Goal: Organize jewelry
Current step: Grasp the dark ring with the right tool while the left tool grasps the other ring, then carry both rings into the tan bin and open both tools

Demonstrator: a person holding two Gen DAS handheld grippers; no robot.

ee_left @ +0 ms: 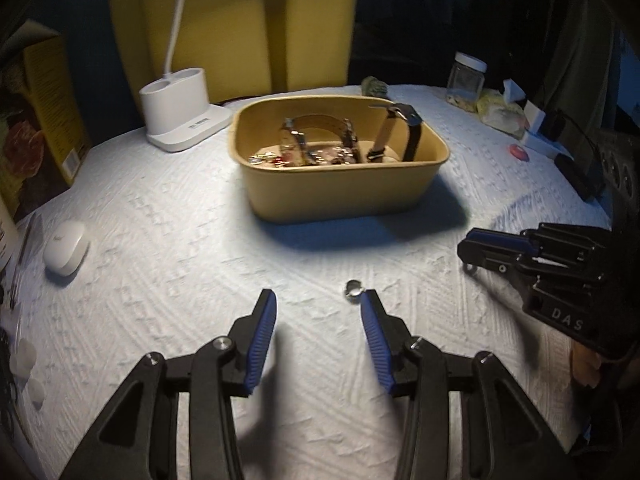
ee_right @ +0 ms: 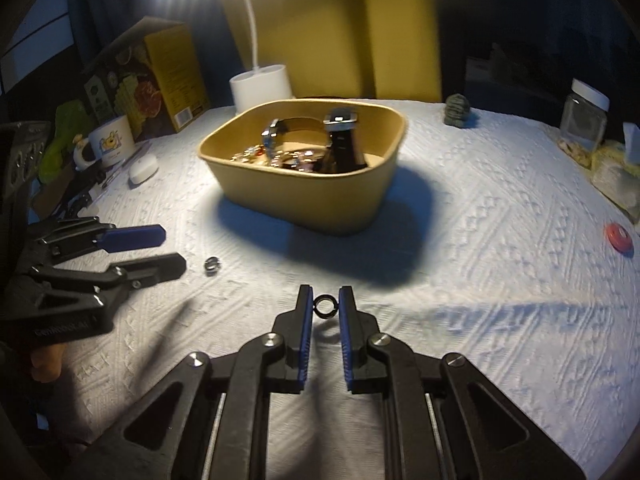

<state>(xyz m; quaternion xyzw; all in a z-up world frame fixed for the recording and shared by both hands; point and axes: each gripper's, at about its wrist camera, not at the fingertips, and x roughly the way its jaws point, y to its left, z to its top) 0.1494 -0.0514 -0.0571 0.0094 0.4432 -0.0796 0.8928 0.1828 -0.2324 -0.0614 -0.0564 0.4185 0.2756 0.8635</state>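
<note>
A tan box [ee_left: 340,194] [ee_right: 312,200] holding watches and several small jewelry pieces stands mid-table on the white cloth. My right gripper [ee_right: 325,307] [ee_left: 474,266] is shut on a small dark ring [ee_right: 325,307], lifted a little above the cloth in front of the box. A silver ring [ee_left: 353,290] [ee_right: 211,265] lies on the cloth, just beyond the tip of my left gripper's right finger. My left gripper [ee_left: 318,300] [ee_right: 174,248] stands open with nothing between its blue pads.
A white lamp base [ee_left: 180,118] stands behind the box on the left. A yellow carton [ee_left: 40,120], a white case [ee_left: 66,248] and a mug [ee_right: 108,146] sit at the left; a clear jar [ee_left: 466,78], tissues and a red disc [ee_right: 619,237] at the right.
</note>
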